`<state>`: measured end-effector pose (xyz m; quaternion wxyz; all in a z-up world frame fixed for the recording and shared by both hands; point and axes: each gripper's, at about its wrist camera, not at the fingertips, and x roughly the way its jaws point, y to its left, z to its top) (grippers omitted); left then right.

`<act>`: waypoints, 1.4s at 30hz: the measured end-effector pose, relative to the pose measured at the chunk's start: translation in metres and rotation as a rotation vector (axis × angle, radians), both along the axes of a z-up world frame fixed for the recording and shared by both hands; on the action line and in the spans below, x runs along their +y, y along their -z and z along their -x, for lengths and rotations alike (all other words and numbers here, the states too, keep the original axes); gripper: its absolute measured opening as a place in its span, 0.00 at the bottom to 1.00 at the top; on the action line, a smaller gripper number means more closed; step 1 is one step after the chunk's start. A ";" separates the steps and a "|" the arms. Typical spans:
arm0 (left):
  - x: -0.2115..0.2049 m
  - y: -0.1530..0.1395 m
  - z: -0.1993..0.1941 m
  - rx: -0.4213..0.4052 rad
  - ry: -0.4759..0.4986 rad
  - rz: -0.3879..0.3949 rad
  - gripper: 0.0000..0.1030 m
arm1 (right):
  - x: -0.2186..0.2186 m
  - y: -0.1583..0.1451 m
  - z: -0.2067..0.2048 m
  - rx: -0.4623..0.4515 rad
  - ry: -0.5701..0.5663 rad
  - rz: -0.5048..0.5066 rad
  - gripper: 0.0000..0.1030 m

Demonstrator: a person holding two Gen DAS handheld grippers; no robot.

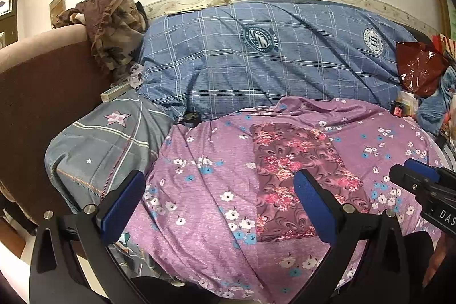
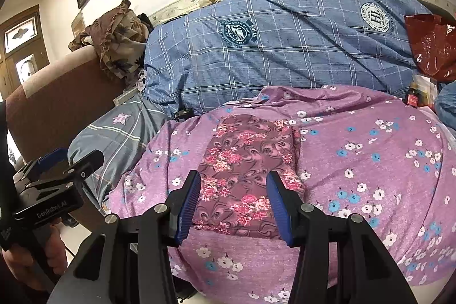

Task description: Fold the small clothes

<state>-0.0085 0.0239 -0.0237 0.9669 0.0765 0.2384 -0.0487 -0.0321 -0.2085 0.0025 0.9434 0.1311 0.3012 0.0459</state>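
Observation:
A small maroon garment with pink flowers [image 1: 302, 175] lies folded into a flat rectangle on the purple flowered bedspread [image 1: 205, 190]; it also shows in the right wrist view [image 2: 245, 175]. My left gripper [image 1: 219, 193] is open wide and empty, hovering over the bedspread just left of the garment. My right gripper [image 2: 233, 193] is open and empty, held above the near part of the garment, its fingers on either side. The right gripper also shows at the right edge of the left wrist view [image 1: 419, 178]; the left gripper shows at the left of the right wrist view [image 2: 57, 173].
A blue plaid quilt [image 1: 256, 56] lies across the back. A grey star-print pillow [image 1: 108, 150] and a brown headboard [image 1: 37, 93] are at the left, with brown ruffled fabric [image 1: 114, 27] on top. A red plastic bag [image 1: 419, 67] and clutter sit at the right.

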 end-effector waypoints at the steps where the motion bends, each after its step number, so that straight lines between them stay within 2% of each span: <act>1: 0.001 0.000 0.000 -0.002 -0.003 -0.001 1.00 | 0.000 0.000 -0.001 0.000 -0.001 0.000 0.49; 9: 0.007 0.001 0.001 -0.022 0.000 -0.011 1.00 | 0.004 -0.001 -0.005 -0.003 -0.003 -0.002 0.49; 42: 0.019 0.008 -0.002 0.008 -0.026 0.015 1.00 | 0.011 0.003 -0.005 -0.001 -0.016 0.007 0.49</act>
